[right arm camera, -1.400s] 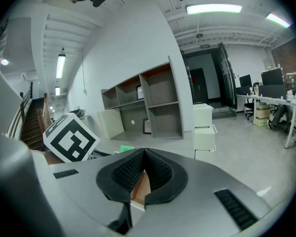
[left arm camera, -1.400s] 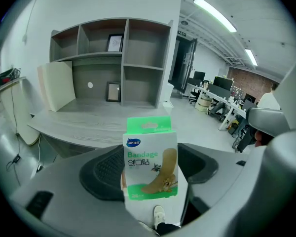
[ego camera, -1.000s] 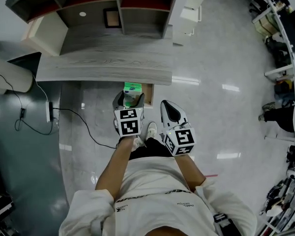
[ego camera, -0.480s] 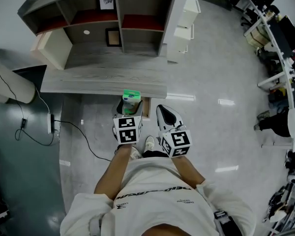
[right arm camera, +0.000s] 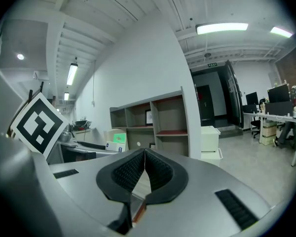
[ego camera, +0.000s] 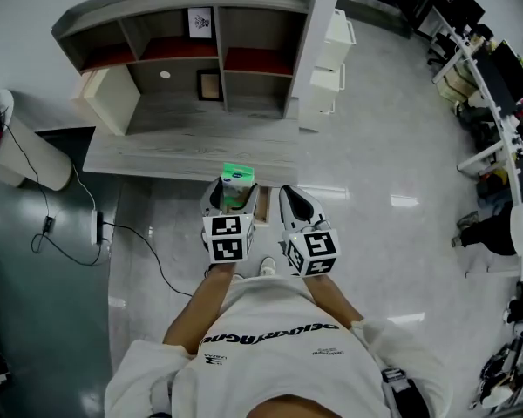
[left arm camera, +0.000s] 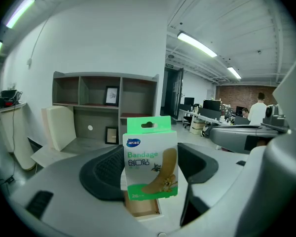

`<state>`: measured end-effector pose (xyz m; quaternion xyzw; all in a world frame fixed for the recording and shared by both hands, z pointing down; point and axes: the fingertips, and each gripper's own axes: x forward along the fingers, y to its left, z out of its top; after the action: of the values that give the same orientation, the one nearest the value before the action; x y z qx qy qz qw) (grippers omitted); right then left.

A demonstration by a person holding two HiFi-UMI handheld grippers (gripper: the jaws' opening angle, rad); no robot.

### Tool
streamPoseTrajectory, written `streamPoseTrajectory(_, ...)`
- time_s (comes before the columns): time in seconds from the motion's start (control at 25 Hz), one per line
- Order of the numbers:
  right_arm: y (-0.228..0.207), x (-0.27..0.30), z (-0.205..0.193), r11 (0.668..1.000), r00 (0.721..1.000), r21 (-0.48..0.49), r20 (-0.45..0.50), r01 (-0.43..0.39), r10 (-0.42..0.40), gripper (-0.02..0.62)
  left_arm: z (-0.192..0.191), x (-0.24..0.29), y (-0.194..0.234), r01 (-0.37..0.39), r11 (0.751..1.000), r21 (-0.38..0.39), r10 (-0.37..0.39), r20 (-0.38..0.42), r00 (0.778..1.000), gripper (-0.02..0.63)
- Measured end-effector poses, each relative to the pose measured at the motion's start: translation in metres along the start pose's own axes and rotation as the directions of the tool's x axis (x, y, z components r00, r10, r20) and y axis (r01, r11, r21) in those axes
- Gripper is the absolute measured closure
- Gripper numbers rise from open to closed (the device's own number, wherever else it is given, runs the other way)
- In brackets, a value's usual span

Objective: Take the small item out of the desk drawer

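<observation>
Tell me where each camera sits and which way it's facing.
Head view: on the person's head, looking steeply down at the desk; arms, left gripper, right gripper show.
Left gripper view: on that gripper, facing the shelves; its jaws grip the bandage box.
Right gripper view: on that gripper, facing the shelves; its jaws shut, empty.
Shared: both gripper views show shelves and box.

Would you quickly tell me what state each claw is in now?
Left claw: closed on the bandage box.
Right claw: closed, holding nothing.
</observation>
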<state>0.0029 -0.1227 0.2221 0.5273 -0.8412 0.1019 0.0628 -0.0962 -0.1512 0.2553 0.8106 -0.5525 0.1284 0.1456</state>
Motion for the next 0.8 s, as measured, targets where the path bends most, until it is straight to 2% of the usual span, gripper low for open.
streamPoseTrajectory(0.28, -0.007, -0.003, 0.014, 1.0, 1.0, 0.013, 0.028, 0.014, -0.015, 0.563, 0.015, -0.017, 0.001, -0.006, 1.0, -0.027, 0.007, 0.056, 0.998, 0.258)
streamPoseTrajectory(0.8, -0.01, -0.009, 0.024, 1.0, 0.999, -0.011, 0.051, 0.014, -0.013, 0.563, 0.027, -0.03, -0.002, -0.004, 1.0, -0.029, 0.009, 0.149, 0.989, 0.256)
